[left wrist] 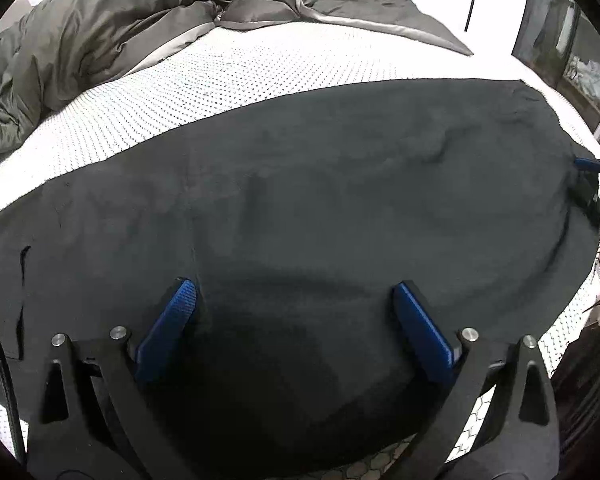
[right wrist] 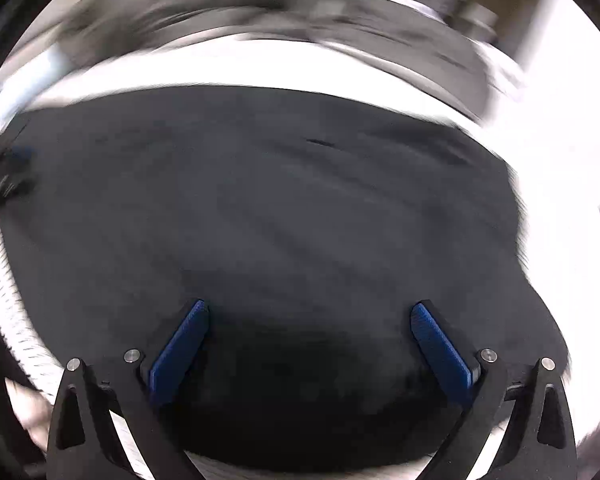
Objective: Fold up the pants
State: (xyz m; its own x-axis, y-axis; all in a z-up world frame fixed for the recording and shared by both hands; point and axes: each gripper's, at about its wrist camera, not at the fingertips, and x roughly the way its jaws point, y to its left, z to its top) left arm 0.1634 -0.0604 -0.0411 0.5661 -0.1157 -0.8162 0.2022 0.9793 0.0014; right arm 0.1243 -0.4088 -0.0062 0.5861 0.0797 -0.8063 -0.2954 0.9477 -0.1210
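Note:
Dark pants (left wrist: 320,200) lie flat and spread across the white mattress (left wrist: 228,80), filling most of the left wrist view. My left gripper (left wrist: 294,292) hovers over the near part of the pants, open, its blue pads wide apart with nothing between them. The right gripper shows at the far right edge (left wrist: 596,176) over the end of the pants. In the blurred right wrist view the same pants (right wrist: 280,208) lie under my right gripper (right wrist: 310,310), which is open and empty. The left gripper (right wrist: 8,176) appears there as a smear at the left edge.
A rumpled olive-grey duvet (left wrist: 100,32) is bunched at the far side of the bed. A glass door or window (left wrist: 560,40) stands at the far right. The mattress edge (left wrist: 572,320) with its honeycomb pattern runs along the near right.

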